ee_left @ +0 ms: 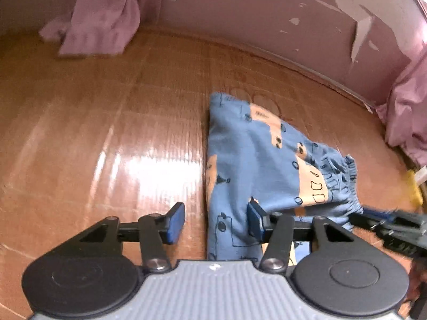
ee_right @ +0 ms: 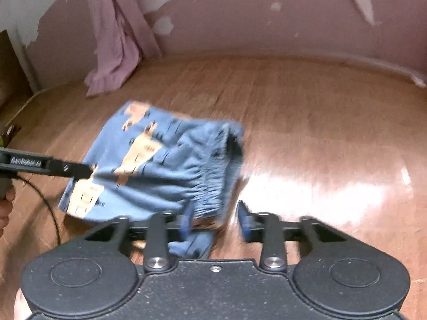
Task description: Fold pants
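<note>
Left wrist view: the blue patterned pants [ee_left: 256,160], printed with tan patches and small black outlines, lie folded on a glossy brown wooden surface [ee_left: 106,122]; whether that is a bench or the floor cannot be told. The left tool [ee_left: 216,220] has its blue-padded jaws spread wide, one pad over the bare wood and the other over the near edge of the pants, gripping nothing. At the right edge of this view the right tool [ee_left: 384,221] shows as a blurred dark shape by the gathered waistband [ee_left: 347,186]. In the right wrist view the pants [ee_right: 149,160] are blurred, the elastic waistband [ee_right: 210,184] nearest the camera; the right tool [ee_right: 213,221] stands with its jaws apart, a fold of blue cloth lying between them close to the left pad, and no pinch is visible. The left tool's dark finger [ee_right: 66,168] reaches in from the left to the edge of the pants. No containers are in view. Behind the surface runs a pink wall [ee_left: 240,13] with peeling patches, a pink cloth [ee_left: 101,18] hanging down onto the wood at the left, and more pink fabric [ee_left: 408,112] at the right. A bright glare [ee_right: 307,192] lies on the wood.
</note>
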Motion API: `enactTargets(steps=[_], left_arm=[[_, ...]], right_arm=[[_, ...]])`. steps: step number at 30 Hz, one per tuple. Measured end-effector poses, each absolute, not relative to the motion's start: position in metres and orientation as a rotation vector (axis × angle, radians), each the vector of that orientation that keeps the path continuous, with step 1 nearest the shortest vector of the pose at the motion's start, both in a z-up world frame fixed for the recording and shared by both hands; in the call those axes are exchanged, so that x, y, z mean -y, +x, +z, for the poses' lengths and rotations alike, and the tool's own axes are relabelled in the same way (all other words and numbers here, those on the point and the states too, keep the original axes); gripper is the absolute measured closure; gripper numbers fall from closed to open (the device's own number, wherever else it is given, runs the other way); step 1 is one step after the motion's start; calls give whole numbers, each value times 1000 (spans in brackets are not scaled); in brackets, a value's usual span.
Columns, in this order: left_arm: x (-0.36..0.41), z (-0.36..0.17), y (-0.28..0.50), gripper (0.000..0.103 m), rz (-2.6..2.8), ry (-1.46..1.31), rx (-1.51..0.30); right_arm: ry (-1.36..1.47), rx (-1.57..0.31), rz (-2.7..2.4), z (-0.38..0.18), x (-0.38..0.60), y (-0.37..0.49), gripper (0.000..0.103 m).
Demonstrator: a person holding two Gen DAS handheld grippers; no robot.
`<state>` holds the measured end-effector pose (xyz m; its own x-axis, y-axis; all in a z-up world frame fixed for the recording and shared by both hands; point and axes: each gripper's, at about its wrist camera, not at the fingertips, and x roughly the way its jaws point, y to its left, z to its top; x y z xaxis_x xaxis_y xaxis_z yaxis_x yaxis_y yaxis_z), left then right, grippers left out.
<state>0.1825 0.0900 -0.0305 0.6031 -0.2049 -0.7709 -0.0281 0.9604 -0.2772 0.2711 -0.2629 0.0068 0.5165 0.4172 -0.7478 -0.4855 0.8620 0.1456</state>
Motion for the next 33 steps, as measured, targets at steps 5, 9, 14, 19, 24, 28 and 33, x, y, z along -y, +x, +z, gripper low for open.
enactTargets(steps=[5,9,14,19,24,28,33], left_arm=[[-69,10,181,47,-222,-55,-699],[-52,9,208,47,-476,-46,-665],[-56,-30,251,70,-521,-44,-815],[-76,-38,262,76,-545,-157,-857],[-73,-15,239,22,-534,-140,-813],[-58,-9,196,17,-518,33,-772],[-55,-28,179,19,-389,91,-858]], right_arm=[[-102,-722,663,33,252,286,59],[-58,-759,821,19,229,316,77],[-134,-805,748,-7,227,334,78],[-64,-801,736,-22,249,335,77],[-106,-719,743,6,246,309,43],[-182,-719,797,14,239,276,45],[-330,-719,782,-7,236,249,51]])
